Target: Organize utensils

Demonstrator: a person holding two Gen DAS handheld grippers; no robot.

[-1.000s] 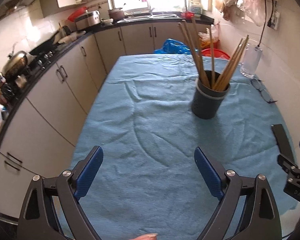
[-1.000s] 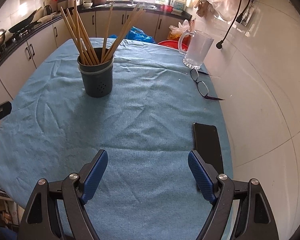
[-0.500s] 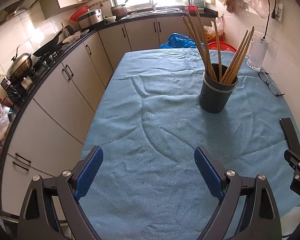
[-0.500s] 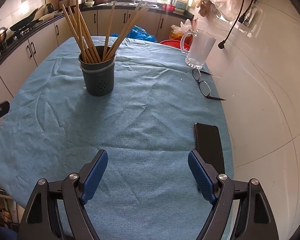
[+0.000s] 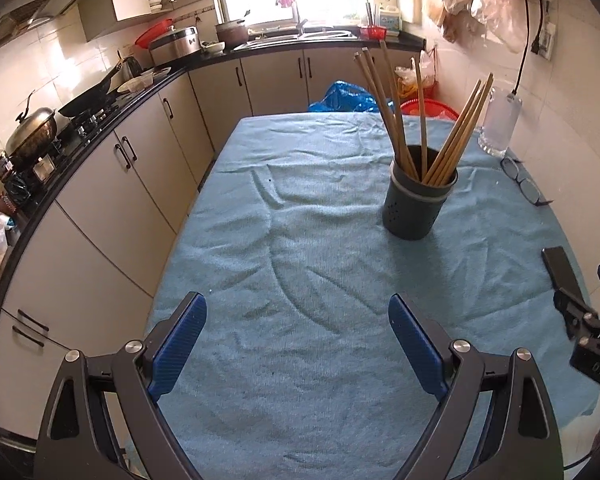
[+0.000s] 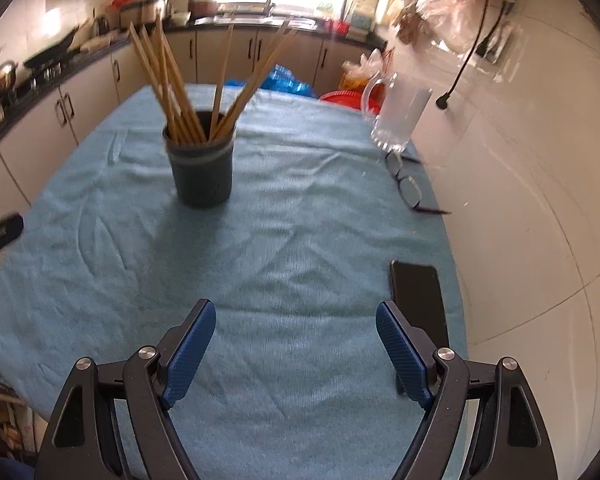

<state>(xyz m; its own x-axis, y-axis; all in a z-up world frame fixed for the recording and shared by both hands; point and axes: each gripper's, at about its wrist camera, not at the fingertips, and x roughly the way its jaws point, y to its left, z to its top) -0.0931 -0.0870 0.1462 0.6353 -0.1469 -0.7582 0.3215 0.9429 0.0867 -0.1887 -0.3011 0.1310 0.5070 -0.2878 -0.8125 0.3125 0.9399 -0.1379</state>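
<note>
- Left gripper (image 5: 296, 340): jaws wide apart, nothing between them, above the blue cloth (image 5: 300, 280) on the counter.
- Right gripper (image 6: 296, 350): jaws apart, empty.
- Wooden chopsticks (image 6: 172, 84): upright in dark holder (image 6: 202, 168), mid-counter, well apart from both.

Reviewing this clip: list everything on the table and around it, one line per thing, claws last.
holder: one, dark grey, upright on the cloth, right of centre in the left view
chopsticks: several, wooden, standing fanned out in the holder; exact count unclear
cloth: one, blue, covering the table
glass mug: one, clear, far right edge by the wall
glasses: one pair, dark frame, lying just in front of the mug
phone: one, black, flat at the right edge
left claw: blue pads, open, empty
right claw: blue pads, open, empty
</note>
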